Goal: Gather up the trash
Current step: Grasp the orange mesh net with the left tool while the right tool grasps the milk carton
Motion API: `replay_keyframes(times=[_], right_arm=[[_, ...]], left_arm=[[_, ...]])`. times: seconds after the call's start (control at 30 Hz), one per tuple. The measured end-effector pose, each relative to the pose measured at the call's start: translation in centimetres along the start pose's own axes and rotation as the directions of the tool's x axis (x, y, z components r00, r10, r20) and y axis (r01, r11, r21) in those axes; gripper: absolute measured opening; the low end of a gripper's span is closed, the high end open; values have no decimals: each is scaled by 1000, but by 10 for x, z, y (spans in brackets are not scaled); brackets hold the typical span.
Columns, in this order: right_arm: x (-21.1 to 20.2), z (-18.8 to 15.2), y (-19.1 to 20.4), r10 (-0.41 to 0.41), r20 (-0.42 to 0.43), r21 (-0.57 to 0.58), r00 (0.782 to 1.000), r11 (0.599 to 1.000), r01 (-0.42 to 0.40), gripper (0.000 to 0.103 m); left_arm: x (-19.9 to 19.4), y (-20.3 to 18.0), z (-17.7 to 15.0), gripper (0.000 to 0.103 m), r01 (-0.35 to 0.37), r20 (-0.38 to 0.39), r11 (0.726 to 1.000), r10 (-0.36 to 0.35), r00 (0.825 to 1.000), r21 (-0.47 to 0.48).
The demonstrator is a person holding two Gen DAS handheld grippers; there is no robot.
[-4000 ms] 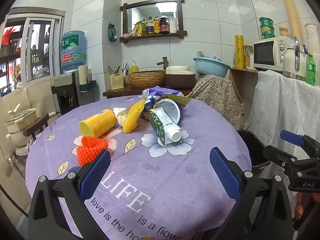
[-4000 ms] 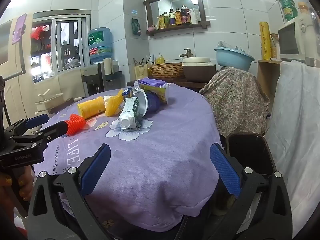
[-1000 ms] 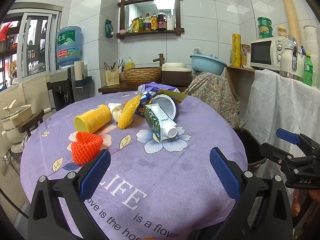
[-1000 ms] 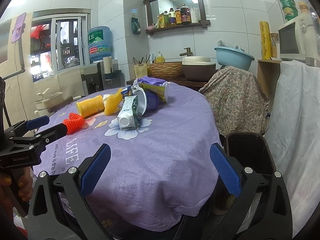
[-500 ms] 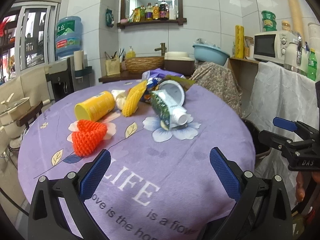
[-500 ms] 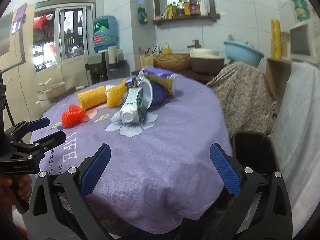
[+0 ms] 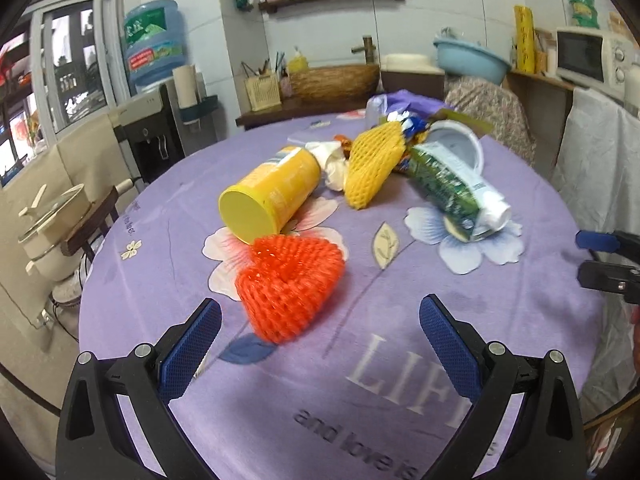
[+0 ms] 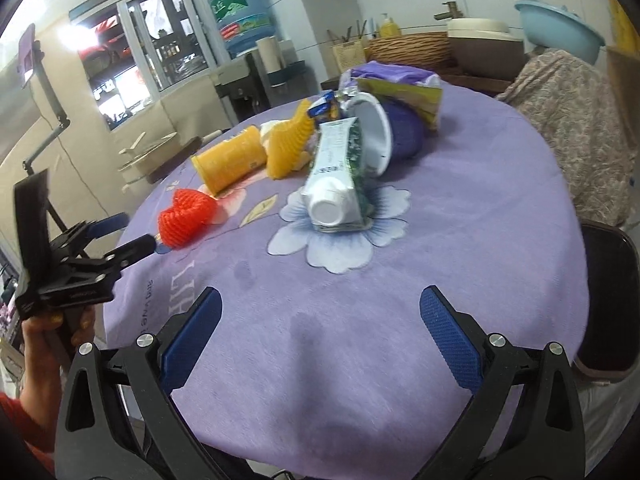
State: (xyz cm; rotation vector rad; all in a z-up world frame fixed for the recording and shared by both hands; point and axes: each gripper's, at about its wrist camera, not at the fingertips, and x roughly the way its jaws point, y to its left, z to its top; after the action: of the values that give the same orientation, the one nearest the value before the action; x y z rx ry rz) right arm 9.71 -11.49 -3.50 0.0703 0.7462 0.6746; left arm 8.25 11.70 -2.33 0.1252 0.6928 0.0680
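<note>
Trash lies on a round table with a purple cloth [image 7: 400,340]. Nearest my left gripper [image 7: 320,344] is an orange foam net [image 7: 290,280], just ahead of its open jaws. Behind it lie a yellow can [image 7: 272,196] on its side, a yellow foam net [image 7: 374,164], a green-and-white carton [image 7: 456,196] and a white cup [image 7: 456,144]. My right gripper [image 8: 320,344] hovers open over the cloth's near edge, the carton [image 8: 336,184] ahead of it. The left gripper [image 8: 116,240] shows there beside the orange net [image 8: 186,216].
A dark bin [image 8: 608,300] stands on the floor right of the table. Snack bags and a purple bag [image 8: 396,80] are piled at the back of the table. Beyond stand a counter with a basket [image 7: 332,80], a water dispenser [image 7: 156,44] and a microwave [image 7: 588,60].
Both grippers have moved forward and down over the table. The orange net now lies close in front of the left gripper. Both stay open and hold nothing.
</note>
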Motion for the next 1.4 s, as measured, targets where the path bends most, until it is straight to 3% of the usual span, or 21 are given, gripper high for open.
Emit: replay_keyframes(times=[0.13, 0.3, 0.43, 0.7, 0.93, 1.0, 1.07, 1.3, 1.4], right_arm=[[7, 3, 3, 9, -17, -7, 1000, 1000, -9, 98], [10, 8, -3, 0, -32, 0, 999, 1000, 0, 98], [14, 16, -5, 1, -47, -2, 999, 1000, -1, 98], [36, 45, 14, -32, -56, -105, 998, 994, 26, 98], [91, 89, 27, -186, -110, -221, 976, 962, 159, 98], [109, 96, 29, -234, -136, -243, 963, 950, 197, 93], [124, 101, 27, -251, -177, -245, 952, 948, 204, 79], [139, 106, 15, -271, -235, -199, 934, 953, 227, 65], [146, 104, 9, -265, -268, -185, 926, 958, 221, 53]], left_arm=[[21, 12, 12, 92, 16, -46, 1000, -16, 999, 5], [44, 16, 20, 74, 4, -108, 1000, 0, 994, 30], [53, 23, 17, 65, 35, -147, 999, -35, 988, -6], [47, 36, 14, 29, 90, -131, 992, -101, 986, -86], [39, 31, 12, 25, 65, -109, 997, -70, 992, -45], [38, 32, 11, 25, 66, -105, 997, -71, 992, -45], [36, 33, 10, 25, 70, -101, 996, -75, 992, -50], [35, 37, 8, 25, 65, -90, 996, -70, 993, -62], [36, 37, 8, 25, 68, -89, 995, -74, 993, -68]])
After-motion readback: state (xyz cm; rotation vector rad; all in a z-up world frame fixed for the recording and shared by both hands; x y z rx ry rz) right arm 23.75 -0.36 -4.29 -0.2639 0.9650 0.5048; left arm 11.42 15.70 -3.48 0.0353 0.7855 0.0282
